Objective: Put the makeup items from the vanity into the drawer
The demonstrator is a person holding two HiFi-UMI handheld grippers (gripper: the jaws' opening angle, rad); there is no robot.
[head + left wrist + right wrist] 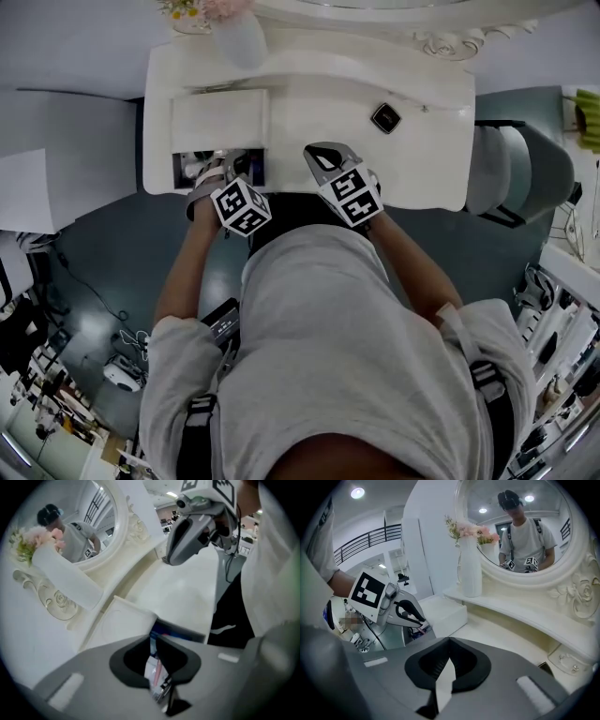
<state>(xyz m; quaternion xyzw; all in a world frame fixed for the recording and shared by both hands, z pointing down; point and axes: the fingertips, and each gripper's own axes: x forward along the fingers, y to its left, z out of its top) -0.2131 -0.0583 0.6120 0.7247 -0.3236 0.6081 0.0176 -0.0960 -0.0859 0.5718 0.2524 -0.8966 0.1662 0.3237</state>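
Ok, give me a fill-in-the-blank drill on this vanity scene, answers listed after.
1. The drawer of the vanity stands ____.
2. The jaws of the right hand-held gripper are ____.
3. The white vase by the mirror holds ____.
4. The dark compact lies on the vanity, off to that gripper's ____ side.

Missing words: open; shut; flowers; right.
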